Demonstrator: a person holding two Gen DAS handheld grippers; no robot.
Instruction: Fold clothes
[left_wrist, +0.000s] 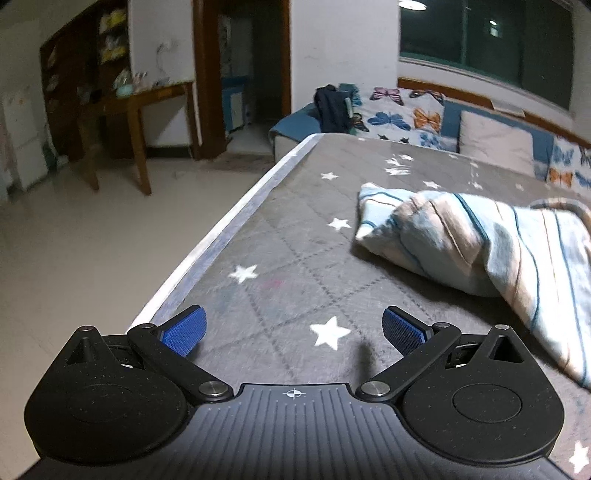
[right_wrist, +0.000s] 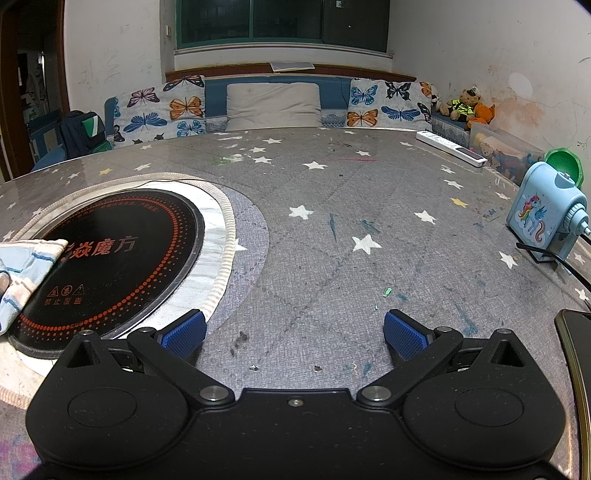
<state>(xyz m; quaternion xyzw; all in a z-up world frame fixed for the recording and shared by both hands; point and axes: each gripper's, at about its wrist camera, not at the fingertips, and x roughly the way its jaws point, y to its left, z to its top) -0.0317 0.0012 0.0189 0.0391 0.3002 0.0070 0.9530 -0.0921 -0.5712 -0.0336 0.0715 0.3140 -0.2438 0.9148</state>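
Both grippers hang low over the table, and each has its blue-padded fingers spread wide with nothing between them: the left gripper (left_wrist: 293, 330) sits over bare star-printed tablecloth (left_wrist: 295, 258) close to the table's near-left edge, and the right gripper (right_wrist: 294, 332) over a scuffed, pen-marked stretch of the same cloth. Taking the round black induction hob (right_wrist: 110, 258) set into the table as the landmark, the striped garment (left_wrist: 480, 243), pale blue with tan and dark blue lines, lies in a crumpled heap with one corner draped onto the hob's left rim in the right wrist view; in the left wrist view it is ahead and to the right of the left gripper, well apart from its fingers. The right gripper is just to the right of the hob, its left pad (right_wrist: 184, 332) close above the hob's woven trim. Far to the right of the hob a blue unicorn pencil sharpener (right_wrist: 543, 218) stands near the table edge, with a white power strip (right_wrist: 450, 147) beyond it. Behind the table runs a bench with butterfly cushions (right_wrist: 162, 110) and a plain pillow (right_wrist: 273, 105)
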